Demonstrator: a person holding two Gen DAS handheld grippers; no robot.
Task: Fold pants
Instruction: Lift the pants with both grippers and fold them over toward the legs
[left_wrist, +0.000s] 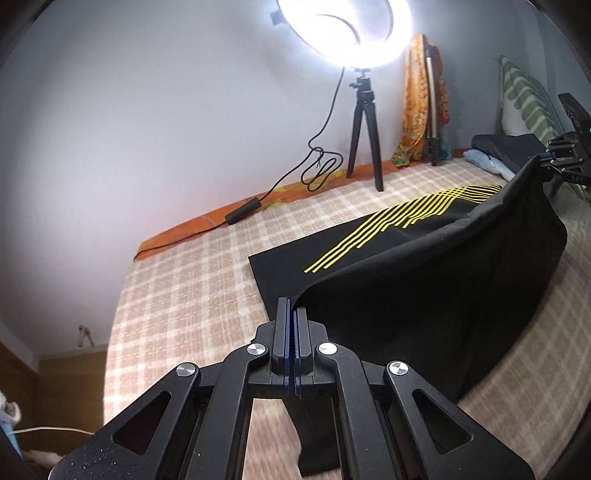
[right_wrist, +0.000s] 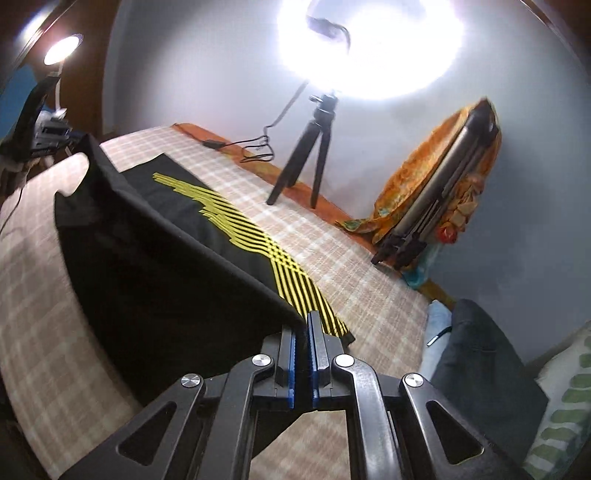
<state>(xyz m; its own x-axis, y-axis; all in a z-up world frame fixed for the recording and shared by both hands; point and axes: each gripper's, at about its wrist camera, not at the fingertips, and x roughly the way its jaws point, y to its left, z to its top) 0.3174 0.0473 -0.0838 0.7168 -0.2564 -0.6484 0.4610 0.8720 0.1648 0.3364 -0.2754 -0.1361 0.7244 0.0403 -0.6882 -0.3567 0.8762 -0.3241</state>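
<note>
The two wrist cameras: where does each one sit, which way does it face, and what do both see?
Left wrist: on the left tool, facing along the bed to the wall; its fingers pinch the pants edge; right tool far right.
Right wrist: on the right tool, pinching the other end; left tool far left.
Shared: pants, ring light, tripod.

A big ring light (left_wrist: 345, 27) glares white at the top. The checked bedspread (right_wrist: 33, 314) blurs, and the picture edges bend dark.
</note>
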